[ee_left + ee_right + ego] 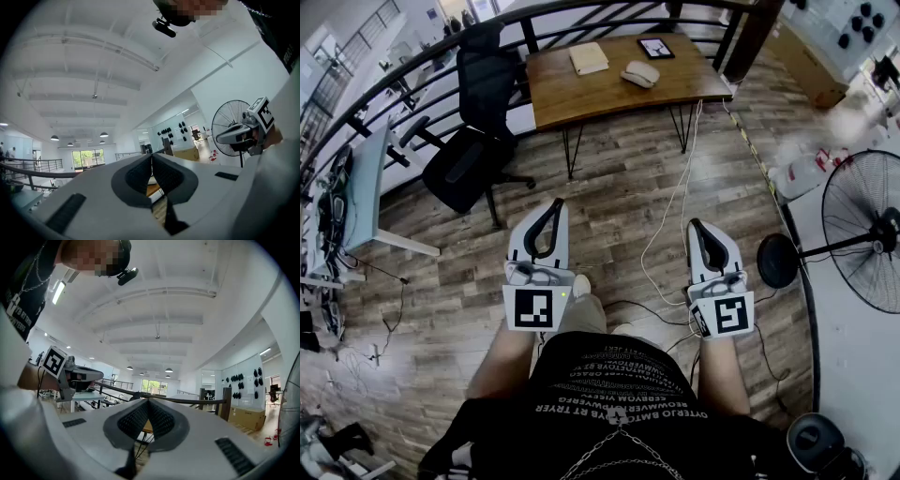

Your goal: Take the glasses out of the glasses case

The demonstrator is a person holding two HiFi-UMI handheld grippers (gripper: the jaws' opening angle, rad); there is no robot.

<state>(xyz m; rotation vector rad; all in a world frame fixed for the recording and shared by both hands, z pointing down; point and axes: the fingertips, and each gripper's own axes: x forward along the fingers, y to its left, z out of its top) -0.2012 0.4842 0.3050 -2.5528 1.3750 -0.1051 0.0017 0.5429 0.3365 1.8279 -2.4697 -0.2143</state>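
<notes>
left tool [553, 204] clenched, nothing between its jaws, held level over the wood floor [619, 187] | worktop [609, 98] well ahead: tan notebook [588, 58], pale oval glasses case [640, 73] near a dark tablet [656, 48], well apart from both tools | right tool [697, 227] clenched, empty | fan [862, 230] far right

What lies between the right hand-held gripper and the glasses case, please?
In the head view, only wooden floor and a trailing white cable lie there, before the desk.
</notes>
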